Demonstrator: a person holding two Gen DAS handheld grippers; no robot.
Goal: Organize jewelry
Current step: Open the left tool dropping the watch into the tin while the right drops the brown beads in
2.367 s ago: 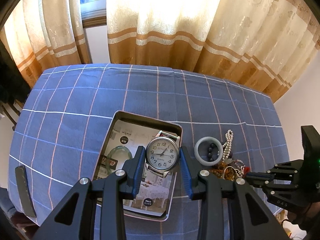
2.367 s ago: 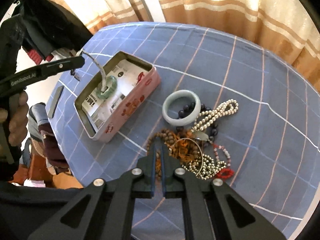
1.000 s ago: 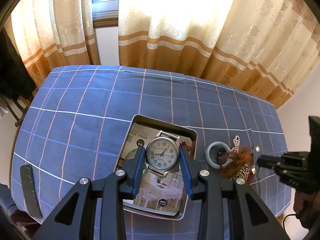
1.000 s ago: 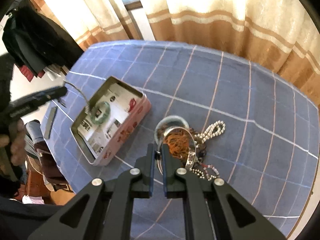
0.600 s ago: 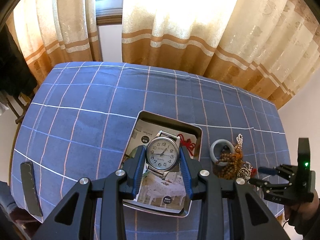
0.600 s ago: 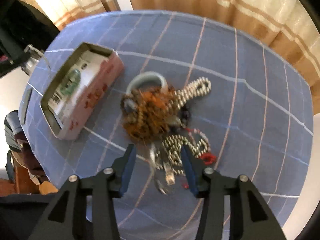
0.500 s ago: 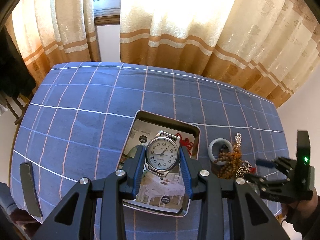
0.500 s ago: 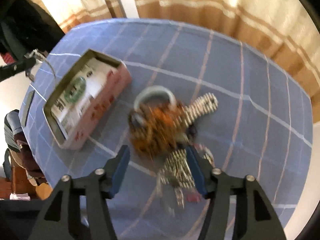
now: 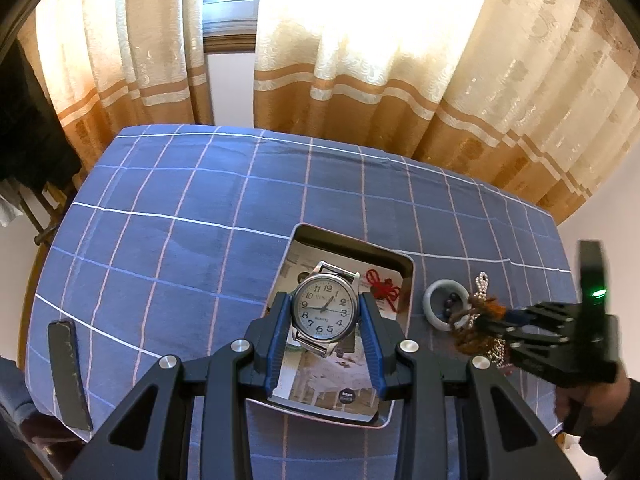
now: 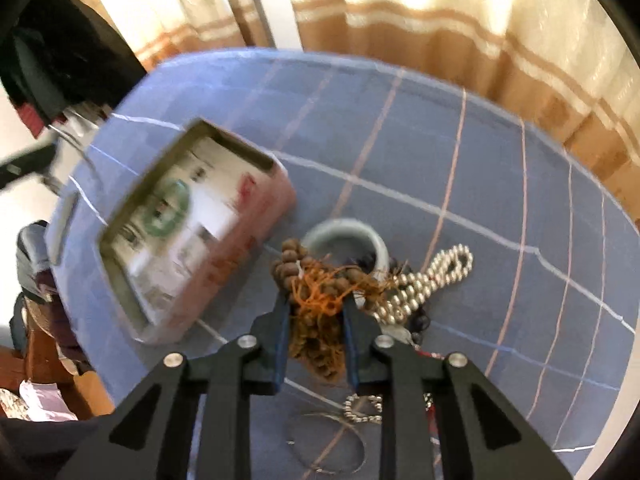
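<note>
My left gripper [image 9: 325, 316] is shut on a silver wristwatch [image 9: 324, 310] with a white dial and holds it above the open pink tin [image 9: 394, 258]. The tin [image 10: 256, 232] holds printed cards, a green bangle [image 10: 168, 204] and a red knot charm [image 9: 384, 286]. My right gripper [image 10: 314, 312] is shut on a bunch of brown wooden beads with orange thread [image 10: 320, 300], lifted just right of the tin. It also shows in the left wrist view [image 9: 516, 320].
On the blue checked cloth [image 9: 180, 240] beside the tin lie a pale jade bangle [image 10: 348, 232], a silver bead chain [image 10: 424, 284], dark beads and a thin wire hoop [image 10: 328, 448]. A dark flat object [image 9: 66, 372] lies at the left table edge. Curtains hang behind.
My right gripper opened, dropped the thin hoop, then closed on the brown bead bunch and lifted it. My left gripper kept hold of the watch above the tin.
</note>
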